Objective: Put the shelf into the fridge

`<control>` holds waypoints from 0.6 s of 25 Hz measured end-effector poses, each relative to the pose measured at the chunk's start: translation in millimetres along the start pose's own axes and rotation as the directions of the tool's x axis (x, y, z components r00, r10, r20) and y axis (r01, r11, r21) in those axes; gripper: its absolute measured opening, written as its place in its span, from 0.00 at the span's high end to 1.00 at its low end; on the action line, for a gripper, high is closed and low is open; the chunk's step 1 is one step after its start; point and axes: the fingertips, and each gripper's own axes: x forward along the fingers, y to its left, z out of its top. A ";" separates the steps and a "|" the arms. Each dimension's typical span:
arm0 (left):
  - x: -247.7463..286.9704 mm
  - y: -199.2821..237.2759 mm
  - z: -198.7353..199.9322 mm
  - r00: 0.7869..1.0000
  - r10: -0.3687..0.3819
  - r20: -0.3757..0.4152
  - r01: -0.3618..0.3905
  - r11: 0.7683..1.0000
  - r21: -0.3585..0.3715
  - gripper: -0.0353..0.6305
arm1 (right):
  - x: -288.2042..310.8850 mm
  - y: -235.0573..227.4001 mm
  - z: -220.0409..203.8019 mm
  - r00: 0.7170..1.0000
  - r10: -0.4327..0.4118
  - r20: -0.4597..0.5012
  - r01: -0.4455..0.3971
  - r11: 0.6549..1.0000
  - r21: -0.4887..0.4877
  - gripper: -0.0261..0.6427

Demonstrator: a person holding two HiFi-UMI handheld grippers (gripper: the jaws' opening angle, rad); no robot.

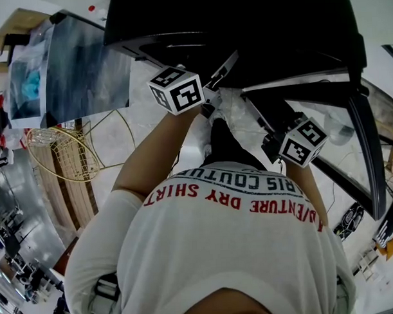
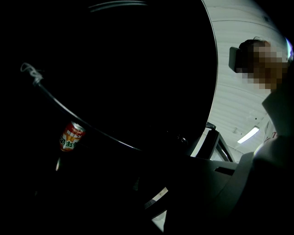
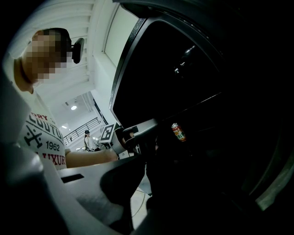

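Though mostly dark, the shelf (image 2: 115, 140) shows a pale edge.

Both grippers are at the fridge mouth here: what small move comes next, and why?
Probably ease the shelf slightly deeper into the fridge, kept level: the left gripper and right gripper sit at its dark opening, and a can stands inside.

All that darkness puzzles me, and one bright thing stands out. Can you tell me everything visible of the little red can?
The can is a small drink can, red with a pale printed band and a silvery metal-looking top. It looks tilted in both gripper views, lit amid a black interior. A thin curved edge passes just above it in the left gripper view. What it rests on is too dark to tell.
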 end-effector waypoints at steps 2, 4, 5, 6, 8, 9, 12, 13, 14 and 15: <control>0.5 0.3 0.5 1.000 0.002 0.001 -0.002 1.000 0.006 0.79 | 0.2 -0.1 0.1 1.000 -0.001 -0.004 0.001 1.000 -0.002 0.92; 0.6 0.9 1.2 1.000 0.007 0.002 -0.007 1.000 0.009 0.79 | 0.6 0.1 0.7 1.000 -0.001 -0.006 0.001 1.000 -0.004 0.92; 0.8 0.8 1.4 1.000 0.009 0.002 -0.009 1.000 0.010 0.79 | 0.8 0.3 1.4 1.000 -0.002 -0.006 0.002 1.000 -0.005 0.92; 0.9 0.5 1.7 1.000 0.009 0.003 -0.009 1.000 0.009 0.79 | 0.8 0.6 2.1 1.000 -0.002 -0.005 0.002 1.000 -0.006 0.92; 1.0 -0.1 2.0 1.000 0.010 0.003 -0.010 1.000 0.006 0.79 | 1.1 1.3 3.5 1.000 0.001 -0.006 -0.001 1.000 -0.009 0.92; 1.0 -0.2 2.1 1.000 0.012 0.002 -0.012 1.000 0.006 0.79 | 1.4 1.7 4.0 1.000 0.003 -0.007 -0.003 1.000 -0.011 0.92; -0.7 0.3 0.8 1.000 0.025 -0.005 -0.025 1.000 0.011 0.79 | 2.1 2.6 4.7 1.000 0.009 -0.006 -0.009 1.000 -0.015 0.92; -2.7 0.7 -0.2 1.000 0.029 -0.007 -0.029 1.000 0.012 0.79 | 2.3 3.1 4.7 1.000 0.010 -0.004 -0.010 1.000 -0.016 0.92; -5.6 1.2 -1.6 0.999 0.033 -0.009 -0.033 0.999 0.011 0.79 | 2.4 4.0 4.7 1.000 0.012 -0.002 -0.012 1.000 -0.018 0.92; -9.2 1.6 -3.3 0.999 0.038 -0.010 -0.038 0.999 0.008 0.79 | 2.3 5.1 4.7 1.000 0.014 0.001 -0.014 1.000 -0.020 0.92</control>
